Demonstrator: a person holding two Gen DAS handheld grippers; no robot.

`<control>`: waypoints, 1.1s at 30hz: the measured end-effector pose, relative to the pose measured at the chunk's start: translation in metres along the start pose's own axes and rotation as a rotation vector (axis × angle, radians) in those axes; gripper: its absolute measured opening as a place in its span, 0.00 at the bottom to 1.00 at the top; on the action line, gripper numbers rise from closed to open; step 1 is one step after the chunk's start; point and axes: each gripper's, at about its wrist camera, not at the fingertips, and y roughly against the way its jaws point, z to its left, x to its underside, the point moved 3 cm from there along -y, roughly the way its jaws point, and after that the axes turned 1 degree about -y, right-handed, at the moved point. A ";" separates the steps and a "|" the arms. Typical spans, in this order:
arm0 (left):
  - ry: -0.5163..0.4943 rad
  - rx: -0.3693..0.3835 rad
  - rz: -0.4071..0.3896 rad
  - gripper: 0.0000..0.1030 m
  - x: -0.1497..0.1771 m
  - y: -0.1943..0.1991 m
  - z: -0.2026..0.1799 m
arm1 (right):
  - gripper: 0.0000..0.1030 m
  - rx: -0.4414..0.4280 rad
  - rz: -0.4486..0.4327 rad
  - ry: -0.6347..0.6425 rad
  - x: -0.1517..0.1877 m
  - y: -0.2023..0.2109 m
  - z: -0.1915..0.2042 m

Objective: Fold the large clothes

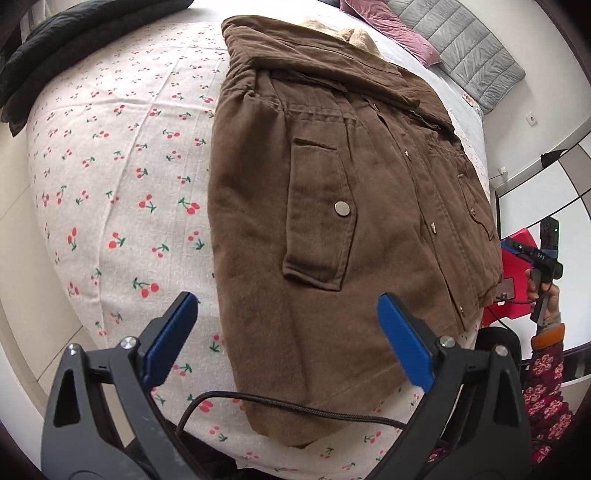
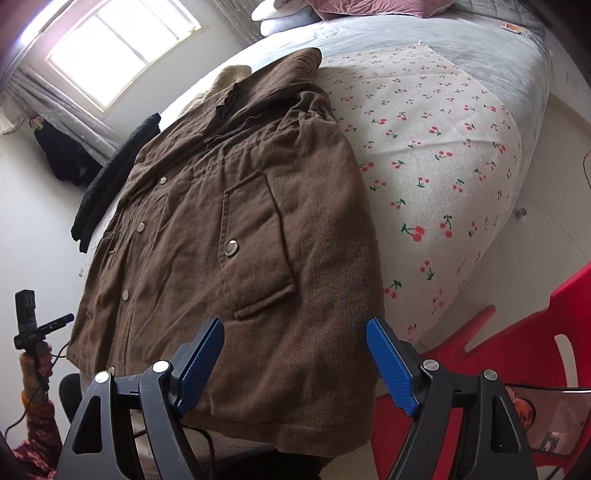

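A brown jacket [image 1: 332, 221] lies front up on the bed's cherry-print sheet [image 1: 122, 177], its sides folded in and its collar at the far end. My left gripper [image 1: 286, 299] hangs open over the jacket's near left hem with nothing between its blue pads [image 1: 170, 339]. In the right wrist view the same jacket [image 2: 240, 221] fills the middle. My right gripper [image 2: 295, 321] is open above its near right hem, and its blue pads [image 2: 391, 365] are also empty. Neither gripper touches the cloth.
A folded black garment [image 1: 55, 48] lies on the bed's far left edge. Pink pillows [image 1: 388, 22] and a grey quilt [image 1: 472, 55] are at the head. A red plastic chair [image 2: 517, 350] stands by the bed's near right corner. A black cable [image 1: 280, 402] crosses the near hem.
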 end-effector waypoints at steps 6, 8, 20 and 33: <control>0.010 0.008 0.031 0.95 0.014 0.011 0.007 | 0.78 -0.018 0.022 -0.007 0.019 -0.001 -0.005; 0.017 0.031 0.055 0.95 0.018 0.011 0.009 | 0.78 -0.026 0.028 -0.003 0.023 0.002 -0.007; 0.091 0.180 0.140 0.94 0.036 -0.026 0.007 | 0.78 -0.083 0.042 -0.137 0.035 -0.016 -0.035; 0.044 0.306 0.121 0.92 0.026 -0.040 -0.005 | 0.80 -0.131 -0.047 -0.263 0.038 -0.044 -0.030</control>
